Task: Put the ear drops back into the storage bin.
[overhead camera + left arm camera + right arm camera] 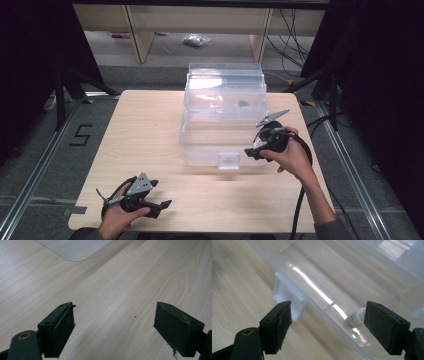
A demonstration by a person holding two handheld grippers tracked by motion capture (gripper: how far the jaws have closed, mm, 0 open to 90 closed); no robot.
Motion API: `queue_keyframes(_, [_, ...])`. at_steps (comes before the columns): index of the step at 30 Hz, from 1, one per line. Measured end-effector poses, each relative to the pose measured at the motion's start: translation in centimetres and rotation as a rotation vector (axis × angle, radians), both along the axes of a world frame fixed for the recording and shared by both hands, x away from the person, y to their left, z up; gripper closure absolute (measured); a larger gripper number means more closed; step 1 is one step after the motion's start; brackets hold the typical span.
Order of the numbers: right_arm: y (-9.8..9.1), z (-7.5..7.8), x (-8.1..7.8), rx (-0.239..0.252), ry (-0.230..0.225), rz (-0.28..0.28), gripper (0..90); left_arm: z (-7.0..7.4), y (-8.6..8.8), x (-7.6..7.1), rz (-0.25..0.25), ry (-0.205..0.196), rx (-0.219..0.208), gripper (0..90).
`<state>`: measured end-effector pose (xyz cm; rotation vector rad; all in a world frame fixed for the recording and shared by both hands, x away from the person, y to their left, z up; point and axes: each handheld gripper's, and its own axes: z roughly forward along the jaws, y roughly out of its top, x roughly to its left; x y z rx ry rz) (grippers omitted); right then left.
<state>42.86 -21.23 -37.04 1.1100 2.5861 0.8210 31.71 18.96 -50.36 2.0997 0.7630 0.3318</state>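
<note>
**Right gripper poised at the clear box's front latch**

While the pale wooden worktop [150, 150] is carrying everything, a large clear plastic box [223, 117] is sitting on its far half, toward the right of centre, with its lid lying on top. Something small and dark is showing through the box's upper wall in the high view; what it is cannot be told.

At the middle of the box's near edge, a small translucent latch tab [229, 161] is hanging down over the worktop. In the right gripper view the same latch tab [287, 296] is sitting just beyond the left jaw, and a small white fitting [357, 316] is showing through the clear wall close beside the right jaw.

By the box's near right corner, the person's right hand is holding the right gripper [256, 151], pointing toward the latch. Its jaws are standing wide apart, with nothing pressed between the pads.

Well apart from the box, near the worktop's front left edge, the left gripper [159, 197] is hovering low over bare wood, its jaws likewise spread wide and holding nothing.
</note>
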Motion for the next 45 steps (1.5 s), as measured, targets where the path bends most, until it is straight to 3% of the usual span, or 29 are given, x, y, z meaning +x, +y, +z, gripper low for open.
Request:
queue_keyframes(7, [-0.2,-0.4,-0.5,0.015,-0.025,0.023,22.3,0.0,0.0,0.0,0.000,0.001,0.001,16.0])
queue_keyframes(8, [-0.2,-0.4,-0.7,0.019,-0.010,0.017,22.3,0.0,0.0,0.0,-0.001,0.000,0.001,16.0])
queue_keyframes(12, [-0.3,-0.8,-1.0,0.027,-0.044,0.035,22.1,0.0,0.1,0.0,-0.003,-0.004,0.010,16.0])
queue_keyframes(15, [-0.2,-0.8,-1.3,0.032,-0.018,0.027,22.2,0.0,0.0,0.0,0.002,-0.002,-0.002,16.0])
queue_keyframes(16, [-0.3,-0.9,-1.2,0.029,-0.044,0.042,22.1,0.0,0.1,0.0,-0.001,-0.004,0.008,16.0])
queue_keyframes(19, [-0.2,-1.0,-1.7,0.047,-0.030,0.028,22.1,0.0,0.0,0.0,0.000,-0.003,0.001,16.0])
queue_keyframes(20, [-0.2,-1.2,-1.6,0.048,-0.051,0.034,22.1,0.0,0.0,0.0,0.002,-0.002,-0.002,16.0])
queue_keyframes(25, [0.0,-1.2,-2.2,0.053,-0.046,0.045,22.0,0.0,0.0,0.0,-0.001,-0.006,0.007,16.0])
queue_keyframes(26, [0.1,-1.4,-2.3,0.055,-0.050,0.037,22.0,0.0,0.0,0.0,-0.001,-0.006,0.008,16.0])
queue_keyframes(27, [0.0,-1.5,-2.3,0.054,-0.076,0.065,22.0,0.0,0.1,0.0,-0.002,-0.004,0.009,16.0])
queue_keyframes(28, [0.2,-1.6,-2.5,0.073,-0.056,0.051,22.0,0.0,0.0,0.0,-0.002,-0.005,0.009,16.0])
queue_keyframes(32, [0.3,-1.6,-2.7,0.066,-0.049,0.041,22.0,0.1,0.1,0.0,-0.006,-0.007,0.018,16.0])
queue_keyframes(34, [0.3,-1.6,-2.9,0.062,-0.042,0.032,22.0,0.1,-0.1,-0.1,0.001,0.000,-0.006,16.0])
queue_keyframes(38, [0.2,-1.9,-3.0,0.066,-0.068,0.043,22.0,0.2,0.1,0.0,-0.014,-0.003,0.017,16.0])
queue_keyframes(39, [0.1,-1.9,-3.1,0.064,-0.068,0.031,22.0,0.1,-0.1,-0.1,0.001,0.001,-0.008,16.0])
queue_keyframes(40, [0.1,-1.8,-3.2,0.068,-0.053,0.022,22.0,0.1,0.0,-0.1,-0.006,0.000,0.003,16.0])
queue_keyframes(42, [0.0,-1.8,-3.3,0.064,-0.054,0.044,22.0,0.1,0.0,0.0,-0.008,0.000,0.005,16.0])
queue_keyframes(43, [0.0,-1.9,-3.5,0.066,-0.050,0.030,21.9,0.1,0.0,-0.1,-0.005,0.003,0.005,16.0])
queue_keyframes(44, [-0.2,-2.0,-3.3,0.063,-0.072,0.068,21.9,0.2,0.1,0.0,-0.018,-0.003,0.022,16.0])
queue_keyframes(45, [-0.2,-2.1,-3.4,0.062,-0.074,0.071,21.9,0.2,0.1,0.0,-0.016,-0.002,0.020,16.0])
